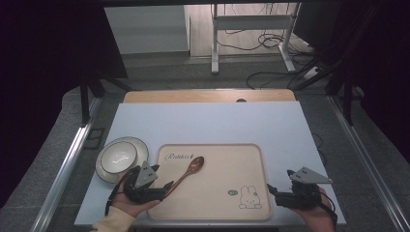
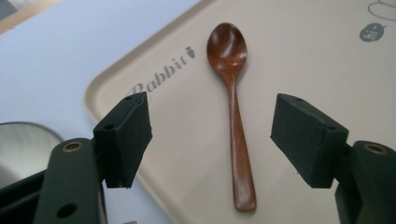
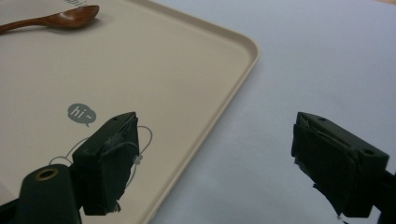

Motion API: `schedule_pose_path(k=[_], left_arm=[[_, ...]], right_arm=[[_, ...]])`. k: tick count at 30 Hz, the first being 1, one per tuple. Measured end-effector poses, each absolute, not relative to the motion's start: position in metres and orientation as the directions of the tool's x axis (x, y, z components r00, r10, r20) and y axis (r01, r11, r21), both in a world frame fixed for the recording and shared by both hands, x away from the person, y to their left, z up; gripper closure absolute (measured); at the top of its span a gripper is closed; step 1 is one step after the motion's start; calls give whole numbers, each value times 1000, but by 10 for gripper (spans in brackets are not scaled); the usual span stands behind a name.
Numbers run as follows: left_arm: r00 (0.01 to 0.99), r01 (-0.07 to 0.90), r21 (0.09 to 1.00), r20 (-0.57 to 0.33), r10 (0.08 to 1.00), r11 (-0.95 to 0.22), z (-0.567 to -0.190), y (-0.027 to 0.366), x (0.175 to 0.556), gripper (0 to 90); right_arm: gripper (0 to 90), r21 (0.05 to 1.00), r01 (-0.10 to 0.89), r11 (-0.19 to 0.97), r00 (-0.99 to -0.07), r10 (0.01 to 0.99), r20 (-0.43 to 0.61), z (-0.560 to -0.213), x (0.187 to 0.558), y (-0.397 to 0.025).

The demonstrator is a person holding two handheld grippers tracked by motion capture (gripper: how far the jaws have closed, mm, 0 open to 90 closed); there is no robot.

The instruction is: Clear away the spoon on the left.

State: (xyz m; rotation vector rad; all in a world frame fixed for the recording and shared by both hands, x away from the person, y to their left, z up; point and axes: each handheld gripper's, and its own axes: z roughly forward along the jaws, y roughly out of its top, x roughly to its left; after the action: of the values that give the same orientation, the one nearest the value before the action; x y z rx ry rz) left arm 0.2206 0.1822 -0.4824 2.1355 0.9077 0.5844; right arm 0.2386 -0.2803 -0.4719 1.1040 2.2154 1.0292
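Spoon (image 2: 232, 116): a brown wooden one, lying flat on the beige tray (image 1: 241, 203), bowl toward the tray's far left corner beside the printed lettering, handle running back toward the near left edge. My left gripper (image 1: 164, 188) sits at the handle end with its jaws spread wide, one on each side of the handle and touching nothing. My right gripper (image 1: 274, 189) rests at the tray's near right corner, jaws likewise released and holding nothing, straddling the tray's rim.

Risks as I judge them: the handle is thin and lies flush on a smooth surface, so closing too high would miss it, and closing off-centre could pivot or skid the spoon. Pressing down hard may shove the tray across the bench toward the plate (image 1: 121, 157) at its left edge. A grip at the very end of the handle could let the bowl droop.
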Motion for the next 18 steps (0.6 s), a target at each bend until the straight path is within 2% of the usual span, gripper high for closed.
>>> schedule_pose_path(k=[18], left_arm=[[549,495,783,55,834,-377,-482,225,201,271]], right_arm=[[152,779,486,395,-572,818,-58,-475,242,-283]])
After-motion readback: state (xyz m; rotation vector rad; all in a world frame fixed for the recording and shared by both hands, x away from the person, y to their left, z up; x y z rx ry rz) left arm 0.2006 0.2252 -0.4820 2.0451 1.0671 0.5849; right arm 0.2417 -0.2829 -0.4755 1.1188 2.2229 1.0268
